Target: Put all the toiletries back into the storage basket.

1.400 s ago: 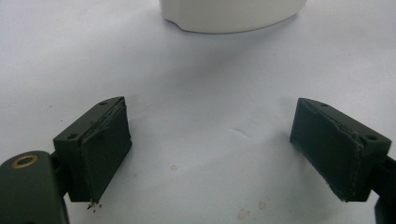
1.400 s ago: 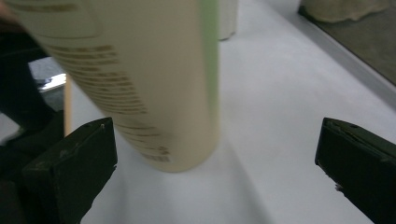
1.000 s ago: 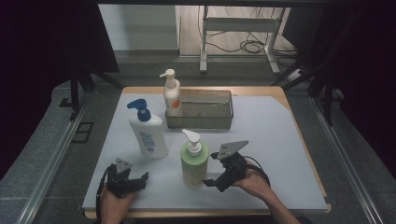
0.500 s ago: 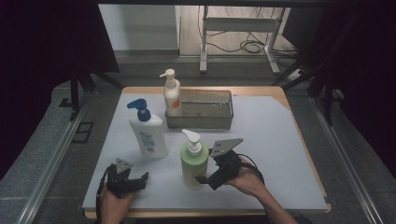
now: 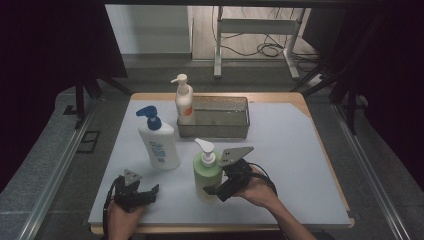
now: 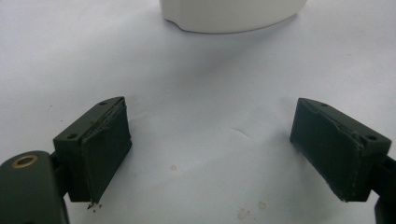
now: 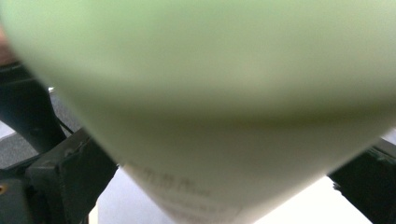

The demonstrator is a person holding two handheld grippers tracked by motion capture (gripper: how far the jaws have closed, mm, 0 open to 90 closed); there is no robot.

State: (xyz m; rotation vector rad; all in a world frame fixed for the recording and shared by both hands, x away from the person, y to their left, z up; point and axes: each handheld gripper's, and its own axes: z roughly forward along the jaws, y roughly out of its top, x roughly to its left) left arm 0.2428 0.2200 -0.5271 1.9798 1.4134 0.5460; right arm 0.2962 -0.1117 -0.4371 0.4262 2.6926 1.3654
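A green pump bottle stands upright on the white mat near the table's front. My right gripper is open around its lower body. In the right gripper view the green bottle is blurred and very close, with one black jaw on each side of it, spread as wide as the bottle. My left gripper rests low at the front left, open with nothing between its fingers. In the left gripper view, the left gripper points over bare mat toward the base of a white bottle.
A white bottle with a blue pump stands left of the green one. Behind it, a white bottle with an orange label stands beside a clear rectangular bin. The white mat is bare at the right.
My right gripper has slid left and down, bringing its jaws around the green bottle's base. The left gripper has stayed put.
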